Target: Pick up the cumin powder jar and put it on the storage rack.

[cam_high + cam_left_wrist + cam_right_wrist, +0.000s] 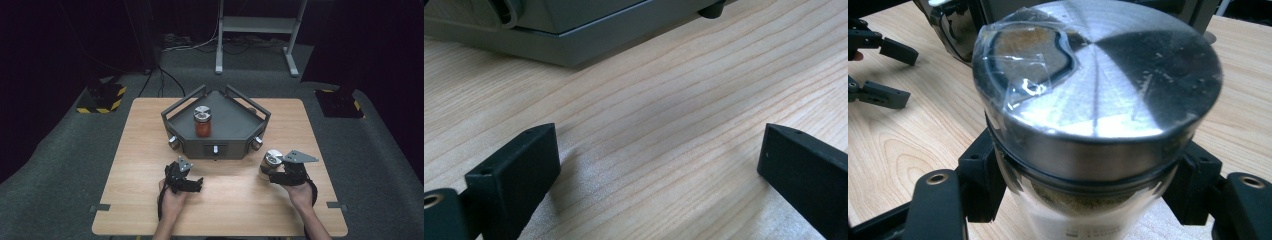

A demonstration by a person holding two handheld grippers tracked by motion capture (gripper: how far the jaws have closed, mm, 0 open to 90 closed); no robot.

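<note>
Right gripper view: jaws pinching glass jar [1088,150] just under its metal lid [1098,75], likely heavy, slippery, breakable; left gripper [189,181] jaws spread.

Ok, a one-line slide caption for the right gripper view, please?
Right gripper clamps a silver-lidded jar over the wooden table.

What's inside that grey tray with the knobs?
One jar with orange-red contents and a silver lid stands upright on the grey tray floor. The front wall hides the jar's base, so nothing more shows there.
</note>
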